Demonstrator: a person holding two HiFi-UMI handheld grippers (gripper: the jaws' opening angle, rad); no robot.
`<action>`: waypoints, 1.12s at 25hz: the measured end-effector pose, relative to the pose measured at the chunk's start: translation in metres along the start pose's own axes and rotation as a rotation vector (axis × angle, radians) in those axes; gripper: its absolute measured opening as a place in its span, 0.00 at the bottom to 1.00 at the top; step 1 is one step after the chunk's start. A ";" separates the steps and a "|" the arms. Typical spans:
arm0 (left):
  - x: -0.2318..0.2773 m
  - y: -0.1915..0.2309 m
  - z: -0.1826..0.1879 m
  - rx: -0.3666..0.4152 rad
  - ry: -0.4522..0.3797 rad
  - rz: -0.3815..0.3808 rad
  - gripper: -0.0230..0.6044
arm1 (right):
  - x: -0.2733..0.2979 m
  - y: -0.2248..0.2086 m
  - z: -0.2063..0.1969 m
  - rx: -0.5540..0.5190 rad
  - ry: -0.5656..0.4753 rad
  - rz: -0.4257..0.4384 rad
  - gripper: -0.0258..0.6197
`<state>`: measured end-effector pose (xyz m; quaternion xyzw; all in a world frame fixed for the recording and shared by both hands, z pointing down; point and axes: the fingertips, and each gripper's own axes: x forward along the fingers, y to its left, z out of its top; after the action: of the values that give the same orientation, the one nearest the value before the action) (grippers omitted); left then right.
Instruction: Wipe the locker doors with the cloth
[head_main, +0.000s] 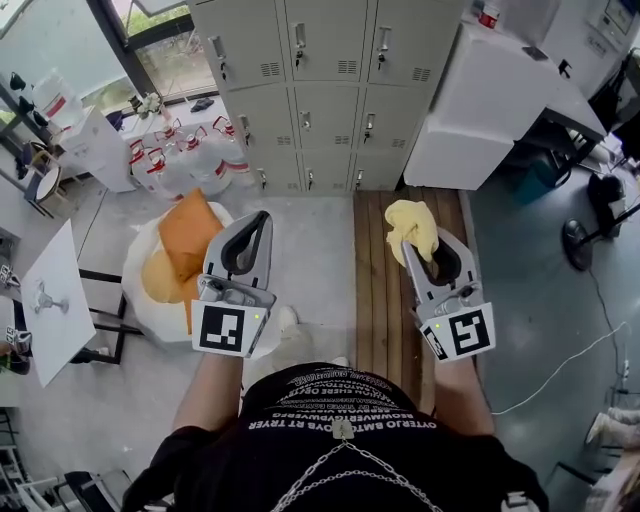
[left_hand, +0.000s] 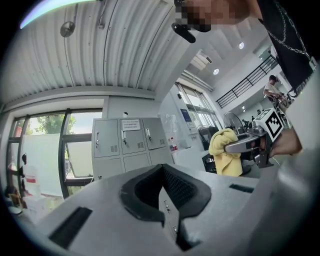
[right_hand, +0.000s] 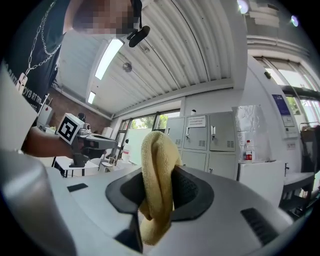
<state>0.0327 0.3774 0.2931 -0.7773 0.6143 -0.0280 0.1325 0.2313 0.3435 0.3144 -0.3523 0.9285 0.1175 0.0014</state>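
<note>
Left gripper (head_main: 258, 222) is hovering at 9 o'clock, jaws pressed together on nothing. Locker doors (head_main: 322, 95) are standing at 12 o'clock, well apart from both grippers. Right gripper (head_main: 422, 252) at 3 o'clock is clamping the yellow cloth (head_main: 411, 224), which is bunching over its tips.

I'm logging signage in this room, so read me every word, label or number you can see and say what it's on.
Nothing reads reliably.
Black shirt: rows of white capitals, too distorted to quote.
Paper notice on a locker door: too small.
Blue sign right of the lockers: blurred.
Square markers: patterns, no words.
</note>
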 end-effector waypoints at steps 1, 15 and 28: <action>0.002 0.002 -0.003 -0.001 0.005 -0.004 0.05 | 0.004 0.001 -0.003 0.010 0.000 0.008 0.21; 0.086 0.034 -0.054 -0.070 0.008 -0.138 0.05 | 0.081 -0.020 -0.034 0.047 0.070 -0.033 0.21; 0.156 0.077 -0.091 -0.089 0.033 -0.219 0.05 | 0.170 -0.029 -0.065 0.111 0.101 -0.003 0.21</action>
<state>-0.0210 0.1954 0.3439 -0.8444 0.5284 -0.0278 0.0842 0.1278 0.1969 0.3565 -0.3585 0.9319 0.0480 -0.0258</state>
